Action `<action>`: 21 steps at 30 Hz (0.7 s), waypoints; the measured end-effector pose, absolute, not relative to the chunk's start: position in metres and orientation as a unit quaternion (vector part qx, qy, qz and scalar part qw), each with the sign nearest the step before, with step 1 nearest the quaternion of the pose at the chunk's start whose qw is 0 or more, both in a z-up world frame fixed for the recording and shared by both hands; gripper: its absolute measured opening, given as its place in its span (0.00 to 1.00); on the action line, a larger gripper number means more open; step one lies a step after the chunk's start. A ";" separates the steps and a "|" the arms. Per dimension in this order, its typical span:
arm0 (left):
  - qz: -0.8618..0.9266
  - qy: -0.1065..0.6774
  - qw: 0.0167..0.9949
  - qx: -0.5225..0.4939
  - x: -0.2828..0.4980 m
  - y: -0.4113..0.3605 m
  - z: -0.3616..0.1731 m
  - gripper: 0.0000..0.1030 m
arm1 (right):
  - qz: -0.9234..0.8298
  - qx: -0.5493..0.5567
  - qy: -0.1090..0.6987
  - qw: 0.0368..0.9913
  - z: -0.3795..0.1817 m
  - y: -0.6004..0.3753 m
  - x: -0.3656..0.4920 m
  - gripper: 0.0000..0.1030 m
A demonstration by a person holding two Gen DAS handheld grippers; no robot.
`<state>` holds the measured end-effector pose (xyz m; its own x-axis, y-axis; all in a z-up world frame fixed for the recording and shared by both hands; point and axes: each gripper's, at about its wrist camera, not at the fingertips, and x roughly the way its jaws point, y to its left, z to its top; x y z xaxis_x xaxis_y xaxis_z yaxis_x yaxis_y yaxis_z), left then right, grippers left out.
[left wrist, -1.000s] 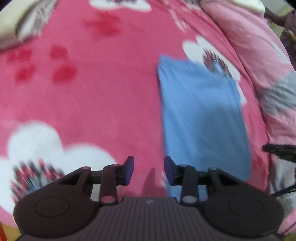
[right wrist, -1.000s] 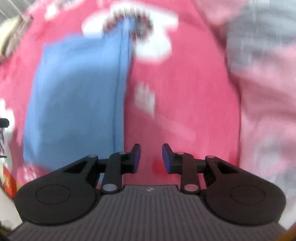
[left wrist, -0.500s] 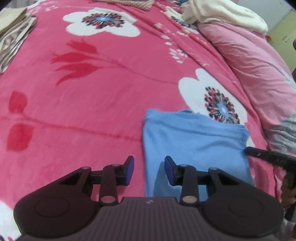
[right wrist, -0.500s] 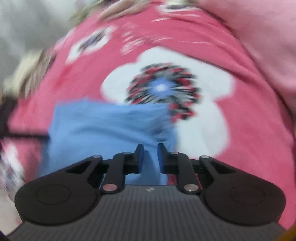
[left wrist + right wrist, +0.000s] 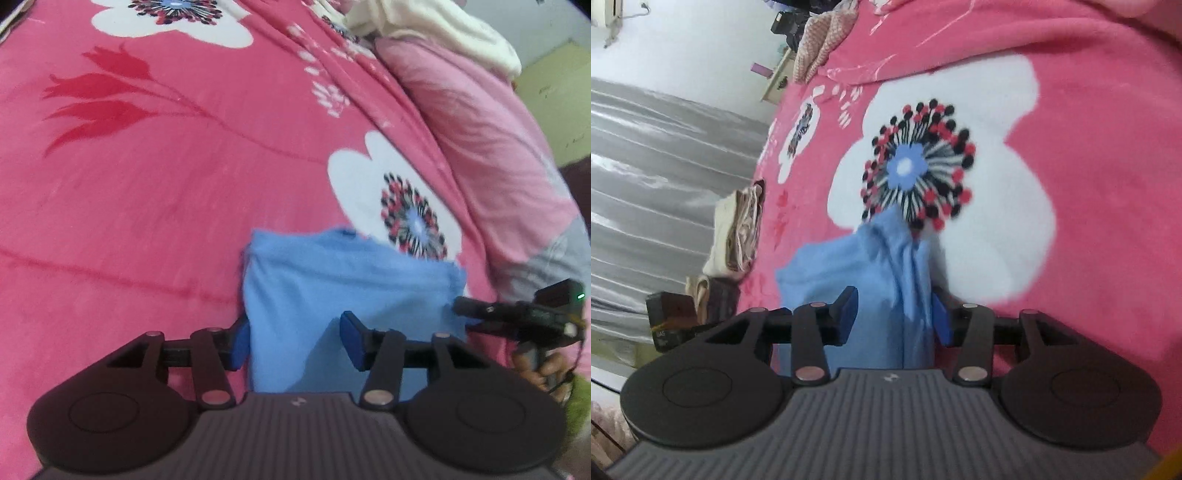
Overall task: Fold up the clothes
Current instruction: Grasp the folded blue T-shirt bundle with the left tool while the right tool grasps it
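Moved: both grippers now at blue garment [image 5: 347,291] near edge, lower centre; it shows shorter.
L gripper [image 5: 291,341]: jaws apart, astride left corner.
R gripper [image 5: 894,319]: jaws apart, bunched cloth between.
Risk: R pinches extra layers; fold skews on pink blanket [image 5: 147,192].

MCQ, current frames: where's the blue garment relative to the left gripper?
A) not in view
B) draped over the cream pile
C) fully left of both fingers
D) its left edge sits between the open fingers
D: in the left wrist view the left gripper is open and the blue garment runs down between its fingers, its left edge right beside the left pad, lying on the pink floral blanket.
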<state>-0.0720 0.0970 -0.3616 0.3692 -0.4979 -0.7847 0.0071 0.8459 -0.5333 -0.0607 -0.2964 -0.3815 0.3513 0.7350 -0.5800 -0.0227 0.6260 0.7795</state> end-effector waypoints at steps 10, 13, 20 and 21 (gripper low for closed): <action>-0.175 0.550 0.769 -0.274 -0.072 0.106 -0.371 0.37 | 0.328 0.377 0.531 0.684 -0.399 -0.290 -0.038 0.37; -0.165 0.550 0.770 -0.277 -0.063 0.102 -0.373 0.36 | 0.337 0.381 0.533 0.677 -0.403 -0.284 -0.029 0.36; -0.115 0.525 0.811 -0.232 -0.074 0.083 -0.352 0.09 | 0.369 0.342 0.523 0.687 -0.398 -0.248 -0.010 0.17; -0.108 0.521 0.817 -0.224 -0.076 0.080 -0.348 0.08 | 0.367 0.332 0.522 0.695 -0.394 -0.247 -0.013 0.16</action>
